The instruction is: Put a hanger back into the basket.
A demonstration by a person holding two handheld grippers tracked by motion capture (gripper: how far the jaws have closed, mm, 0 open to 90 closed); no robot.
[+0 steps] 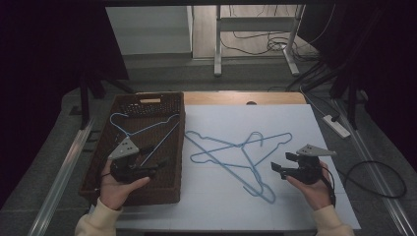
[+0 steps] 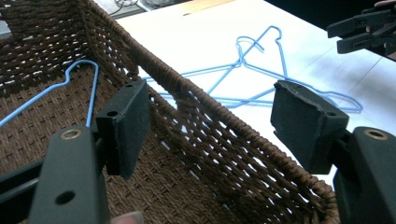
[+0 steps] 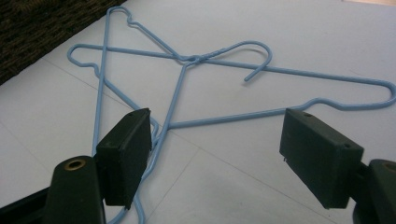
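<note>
Three blue hangers [image 1: 236, 152], one basket [image 1: 169, 191]

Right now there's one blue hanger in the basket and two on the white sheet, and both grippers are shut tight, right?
Not quite. Both grippers are open: the left gripper and right gripper views show jaws wide apart. One hanger lies in the basket, two hangers on the sheet.

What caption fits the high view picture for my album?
Two open hand-held grippers hover near blue hangers on a white mat, one hanger in the basket.
</note>
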